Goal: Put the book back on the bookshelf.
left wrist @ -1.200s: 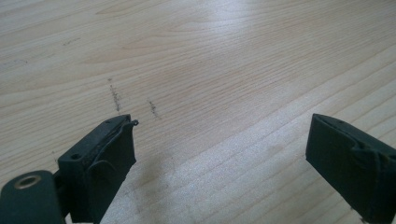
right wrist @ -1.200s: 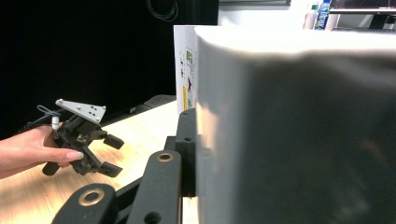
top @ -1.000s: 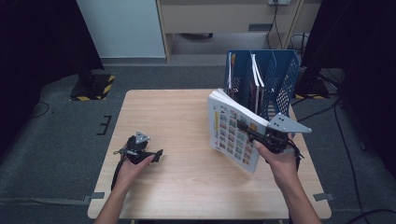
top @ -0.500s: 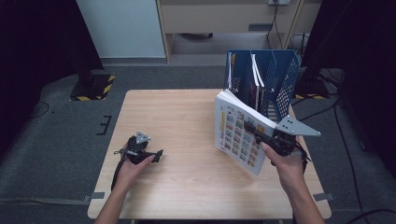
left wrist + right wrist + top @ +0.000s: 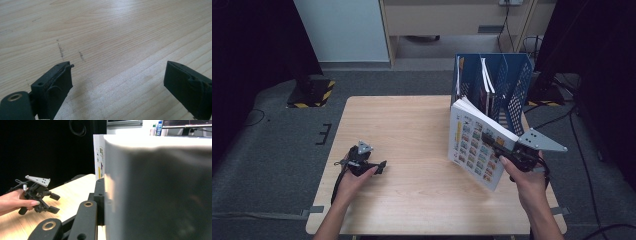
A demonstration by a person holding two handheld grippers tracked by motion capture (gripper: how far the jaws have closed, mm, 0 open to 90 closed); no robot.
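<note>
A thick white book with a grid of small colour pictures on its cover stands tilted over the right side of the table. My right gripper is shut on its right edge. In the right gripper view the book is pressed against my black finger; the other finger is hidden behind it. My left gripper rests low on the left part of the wooden table, held by a hand. Its jaws stand wide open over bare wood, with nothing between them. It also shows far off, the left gripper.
A blue mesh file rack with a few upright folders and papers stands at the table's back right corner, just behind the book. Dark floor surrounds the table, with a cabinet and a pale panel behind it.
My right hand has carried the book a little to the right and slightly toward the near edge. The left gripper has stayed where it was.
</note>
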